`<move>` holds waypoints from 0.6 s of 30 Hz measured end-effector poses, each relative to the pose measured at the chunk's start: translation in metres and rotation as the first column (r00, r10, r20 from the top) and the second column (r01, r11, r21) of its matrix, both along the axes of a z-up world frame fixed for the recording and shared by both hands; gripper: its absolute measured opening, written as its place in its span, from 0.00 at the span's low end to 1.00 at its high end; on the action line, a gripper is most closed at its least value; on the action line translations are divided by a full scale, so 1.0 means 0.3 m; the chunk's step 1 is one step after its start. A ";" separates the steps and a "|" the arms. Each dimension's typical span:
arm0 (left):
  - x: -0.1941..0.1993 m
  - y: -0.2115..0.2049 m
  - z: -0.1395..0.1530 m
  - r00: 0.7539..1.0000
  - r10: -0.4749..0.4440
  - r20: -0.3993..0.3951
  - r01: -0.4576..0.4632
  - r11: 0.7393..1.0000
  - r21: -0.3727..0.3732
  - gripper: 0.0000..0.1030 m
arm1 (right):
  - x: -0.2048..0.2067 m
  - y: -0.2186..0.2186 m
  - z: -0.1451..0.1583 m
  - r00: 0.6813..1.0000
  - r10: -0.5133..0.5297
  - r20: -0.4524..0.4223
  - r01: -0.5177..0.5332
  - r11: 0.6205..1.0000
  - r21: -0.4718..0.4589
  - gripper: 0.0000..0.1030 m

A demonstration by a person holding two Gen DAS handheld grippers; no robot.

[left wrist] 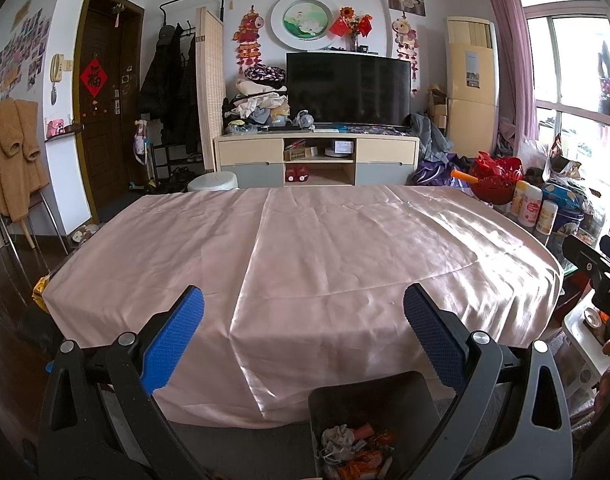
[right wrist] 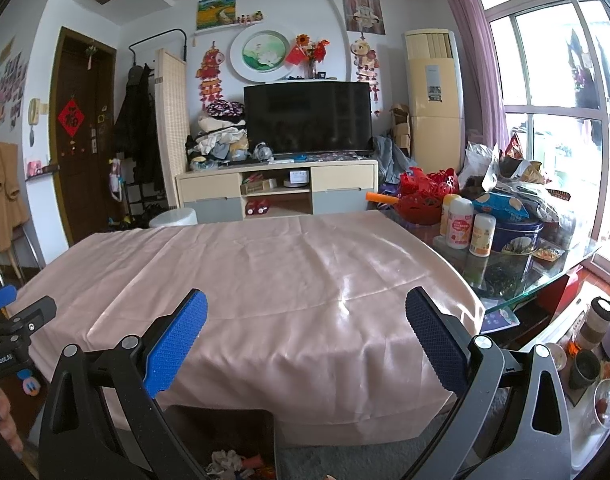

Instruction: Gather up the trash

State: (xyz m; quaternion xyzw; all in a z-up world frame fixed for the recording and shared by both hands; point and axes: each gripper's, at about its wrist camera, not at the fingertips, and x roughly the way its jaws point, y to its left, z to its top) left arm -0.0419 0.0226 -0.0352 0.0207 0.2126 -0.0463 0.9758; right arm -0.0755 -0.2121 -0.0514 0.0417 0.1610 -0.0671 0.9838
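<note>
Pink satin cloth (left wrist: 305, 248) is covering the bare tabletop to its near edge. Left gripper (left wrist: 303, 334) and right gripper (right wrist: 306, 336) are hovering spread wide, holding nothing. Dark bin (left wrist: 369, 400) is sitting below that edge, holding the crumpled trash (left wrist: 353, 448).

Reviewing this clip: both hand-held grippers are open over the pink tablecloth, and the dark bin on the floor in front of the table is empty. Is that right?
Not quite. The dark bin is not empty: the left wrist view shows crumpled paper and orange wrappers inside. The rest holds: the left hand-held gripper and right hand-held gripper are both open over the pink tablecloth.
</note>
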 end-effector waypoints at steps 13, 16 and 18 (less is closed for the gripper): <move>0.000 0.005 0.002 1.000 0.003 0.000 -0.003 1.000 -0.003 0.92 | 0.000 0.000 0.001 1.000 0.000 0.000 0.000 1.000 0.001 0.97; 0.000 0.005 0.002 1.000 0.003 -0.001 -0.003 1.000 -0.003 0.92 | 0.000 -0.001 0.002 1.000 0.000 -0.001 0.000 1.000 0.001 0.97; 0.000 0.007 0.002 1.000 0.003 -0.002 -0.003 1.000 -0.003 0.92 | 0.000 -0.001 0.001 1.000 0.000 0.000 0.000 1.000 0.001 0.97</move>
